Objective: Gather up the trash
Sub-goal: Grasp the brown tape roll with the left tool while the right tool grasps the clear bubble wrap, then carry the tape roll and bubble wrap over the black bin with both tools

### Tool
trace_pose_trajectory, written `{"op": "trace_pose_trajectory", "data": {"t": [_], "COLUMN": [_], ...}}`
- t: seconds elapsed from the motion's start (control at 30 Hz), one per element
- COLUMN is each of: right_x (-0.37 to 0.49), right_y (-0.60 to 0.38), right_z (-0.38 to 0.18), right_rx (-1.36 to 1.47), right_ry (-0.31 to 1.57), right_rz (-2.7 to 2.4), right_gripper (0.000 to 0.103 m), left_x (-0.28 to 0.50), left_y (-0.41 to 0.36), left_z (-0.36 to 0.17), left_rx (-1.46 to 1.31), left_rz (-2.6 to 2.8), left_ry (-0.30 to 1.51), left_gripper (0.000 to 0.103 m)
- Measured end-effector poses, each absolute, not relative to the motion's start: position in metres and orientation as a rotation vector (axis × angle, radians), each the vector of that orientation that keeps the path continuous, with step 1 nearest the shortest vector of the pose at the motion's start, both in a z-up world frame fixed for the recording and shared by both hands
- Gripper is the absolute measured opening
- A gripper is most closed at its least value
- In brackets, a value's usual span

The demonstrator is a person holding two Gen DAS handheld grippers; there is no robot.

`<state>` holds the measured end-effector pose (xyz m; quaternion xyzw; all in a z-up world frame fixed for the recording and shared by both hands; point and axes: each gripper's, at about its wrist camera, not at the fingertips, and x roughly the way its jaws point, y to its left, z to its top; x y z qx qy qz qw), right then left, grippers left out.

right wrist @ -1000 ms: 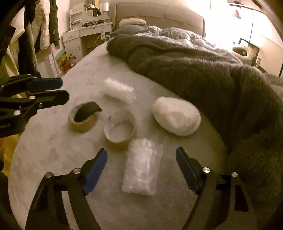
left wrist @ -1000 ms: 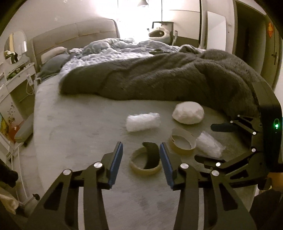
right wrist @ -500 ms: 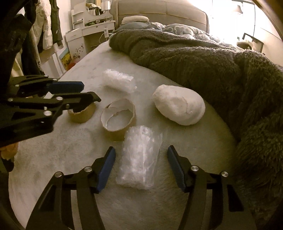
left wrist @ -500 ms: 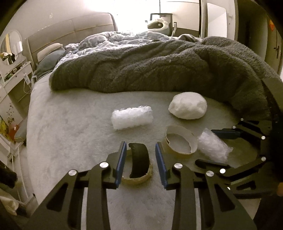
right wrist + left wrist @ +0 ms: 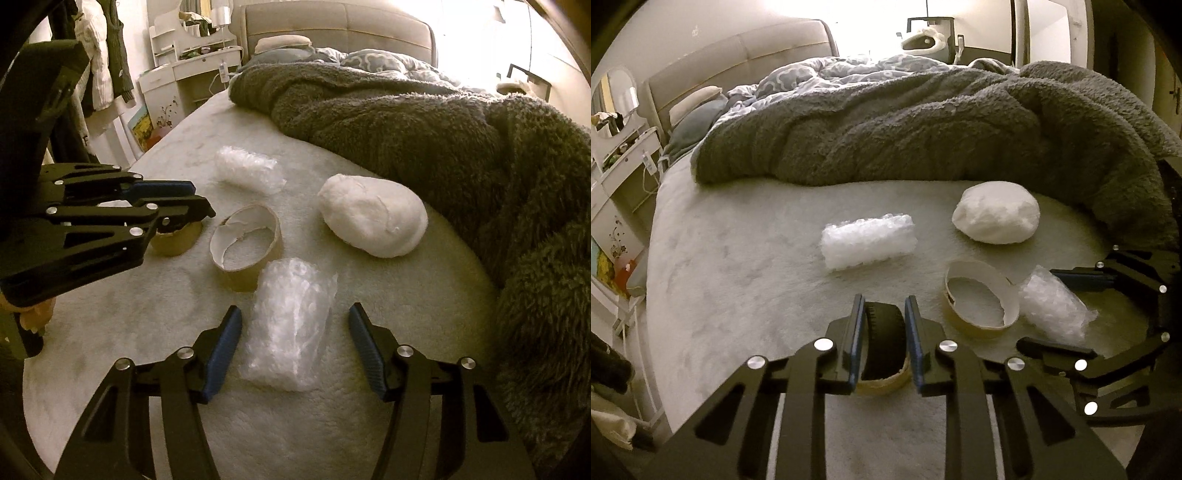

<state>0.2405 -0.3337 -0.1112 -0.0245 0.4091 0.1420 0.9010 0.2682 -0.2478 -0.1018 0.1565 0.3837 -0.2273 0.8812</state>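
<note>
Trash lies on the pale bed cover. My left gripper [image 5: 884,325] is shut on a cardboard tape roll with a black strip [image 5: 882,343]; the roll also shows in the right wrist view [image 5: 177,238]. A second, torn cardboard ring [image 5: 979,306] [image 5: 245,245] lies just right of it. My right gripper [image 5: 293,332] is open, its jaws on either side of a clear bubble-wrap bundle [image 5: 291,325] [image 5: 1052,306]. A bubble-wrap roll [image 5: 868,242] [image 5: 247,171] and a white wad [image 5: 997,218] [image 5: 371,219] lie farther back.
A thick grey blanket [image 5: 923,129] [image 5: 443,118] is heaped across the bed behind and right of the trash. A white dresser [image 5: 184,74] stands at the bed's left side. The bed edge drops off to the left [image 5: 653,295].
My left gripper moved forward over the tape roll and closed on it. My right gripper moved forward around the clear bundle and its jaws narrowed somewhat.
</note>
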Motion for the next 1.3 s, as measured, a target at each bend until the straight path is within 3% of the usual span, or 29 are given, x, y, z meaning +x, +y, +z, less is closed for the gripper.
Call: {"op": "trace_pose_trajectory", "data": {"t": [0.23, 0.6, 1.3], "right_x": [0.242, 0.245, 0.257], "right_y": [-0.338, -0.348, -0.327], "right_z": [-0.11, -0.106, -0.055], "right_rx": [-0.024, 0.011, 0.064], "right_ry": [0.847, 0.889, 0.791], "right_rz": [0.296, 0.27, 0.256], "right_gripper": [0.056, 0.036, 0.034], "left_x": [0.268, 0.257, 0.248], "left_y": [-0.248, -0.235, -0.173], "left_z": [-0.1, -0.072, -0.036], "left_rx": [0.326, 0.254, 0.128], "left_rz": [-0.472, -0.517, -0.477], "left_ry": [0.792, 0.697, 0.648], "left_gripper": [0.022, 0.022, 0.022]}}
